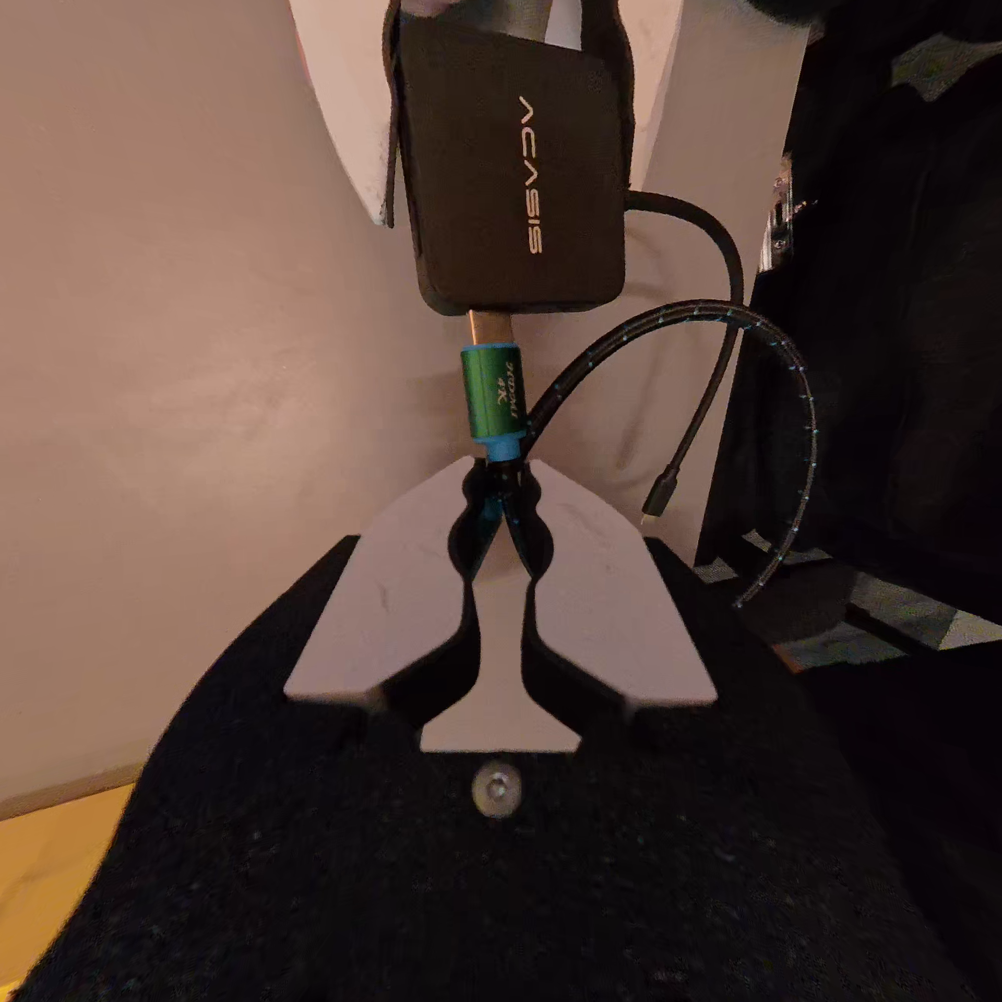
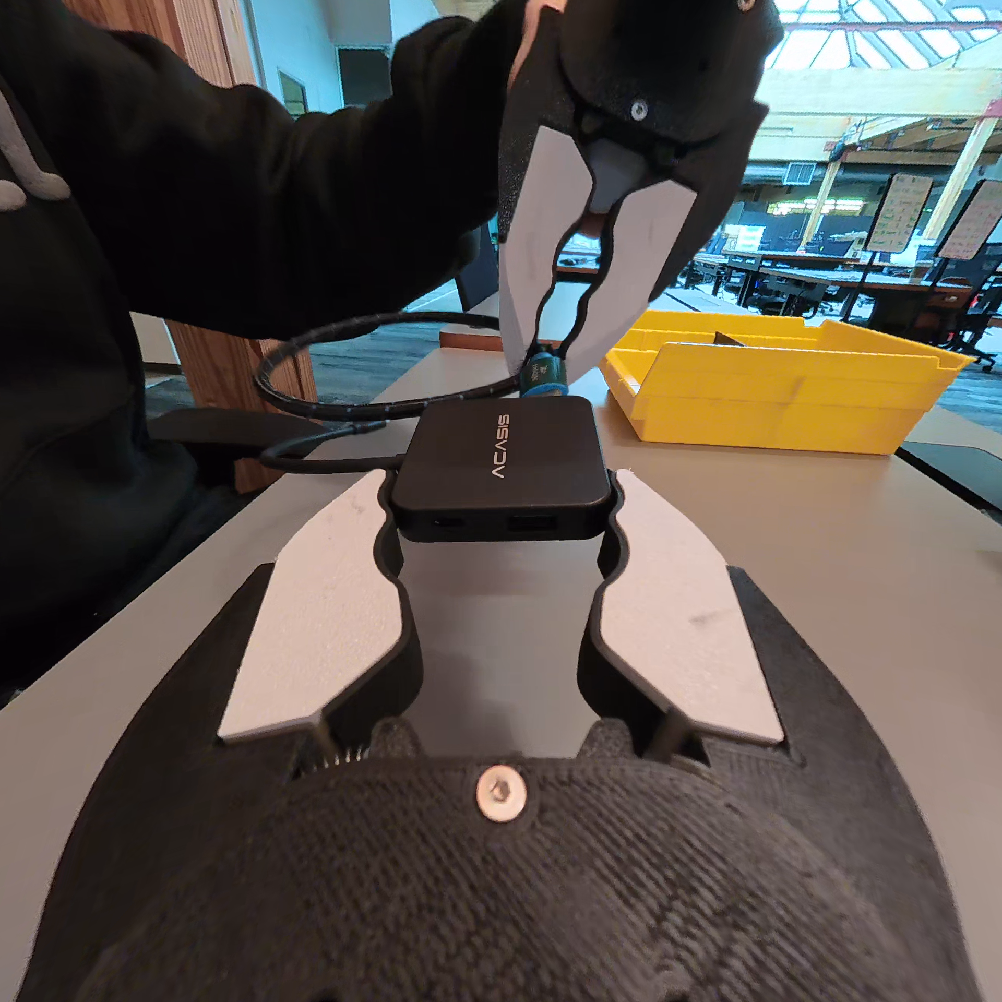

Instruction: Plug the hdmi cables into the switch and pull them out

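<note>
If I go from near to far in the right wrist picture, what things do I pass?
Right gripper clamped on the black switch → green HDMI plug held by the left gripper → yellow bin → far desks and whiteboards.

Black switch (image 2: 501,461), green plug (image 1: 493,393), yellow bin (image 2: 770,390).

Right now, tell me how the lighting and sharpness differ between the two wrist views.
Left wrist view: dim, warm cast, yet the green HDMI plug and black switch stay sharp; the gripper base at the bottom is soft. Right wrist view: bright daylight, blown-out skylights at top right, strong wide-angle bending at the edges, the yellow bin and switch crisp.
</note>
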Available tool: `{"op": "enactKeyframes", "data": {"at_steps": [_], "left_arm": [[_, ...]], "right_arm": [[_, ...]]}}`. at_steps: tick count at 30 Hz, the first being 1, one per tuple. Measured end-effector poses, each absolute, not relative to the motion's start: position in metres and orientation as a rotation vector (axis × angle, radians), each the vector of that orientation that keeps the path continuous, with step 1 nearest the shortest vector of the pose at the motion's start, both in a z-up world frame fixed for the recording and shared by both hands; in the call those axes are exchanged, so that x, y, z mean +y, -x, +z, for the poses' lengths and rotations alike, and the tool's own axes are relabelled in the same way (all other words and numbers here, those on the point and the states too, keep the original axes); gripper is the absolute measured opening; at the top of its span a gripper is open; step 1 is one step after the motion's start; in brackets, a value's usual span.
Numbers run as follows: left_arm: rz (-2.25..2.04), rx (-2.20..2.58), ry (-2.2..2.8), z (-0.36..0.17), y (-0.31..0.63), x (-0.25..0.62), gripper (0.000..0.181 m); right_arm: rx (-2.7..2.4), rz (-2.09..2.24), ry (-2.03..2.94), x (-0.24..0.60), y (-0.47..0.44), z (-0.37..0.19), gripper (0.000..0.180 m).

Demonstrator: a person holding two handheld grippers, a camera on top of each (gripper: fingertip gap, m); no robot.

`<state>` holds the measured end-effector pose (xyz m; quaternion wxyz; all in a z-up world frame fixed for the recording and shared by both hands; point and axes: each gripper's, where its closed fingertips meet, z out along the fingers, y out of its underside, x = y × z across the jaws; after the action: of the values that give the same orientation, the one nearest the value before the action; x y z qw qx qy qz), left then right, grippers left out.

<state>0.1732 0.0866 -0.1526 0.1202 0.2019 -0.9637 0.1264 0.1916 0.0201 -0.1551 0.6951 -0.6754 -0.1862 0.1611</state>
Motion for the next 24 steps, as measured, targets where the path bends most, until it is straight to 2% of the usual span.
{"op": "enactKeyframes", "data": {"at_steps": [1,24], "left_arm": [[0.368,-2.805,-0.595,-0.154,-0.173,0.087,0.012],[0.613,-2.832,-0.569,-0.154,-0.174,0.078,0.013]], "right_arm": [[-0.418,0.350,1.509,0.021,-0.192,-0.155,0.072],[-0.400,0.374,1.496,0.020,-0.192,-0.153,0.073]]}}
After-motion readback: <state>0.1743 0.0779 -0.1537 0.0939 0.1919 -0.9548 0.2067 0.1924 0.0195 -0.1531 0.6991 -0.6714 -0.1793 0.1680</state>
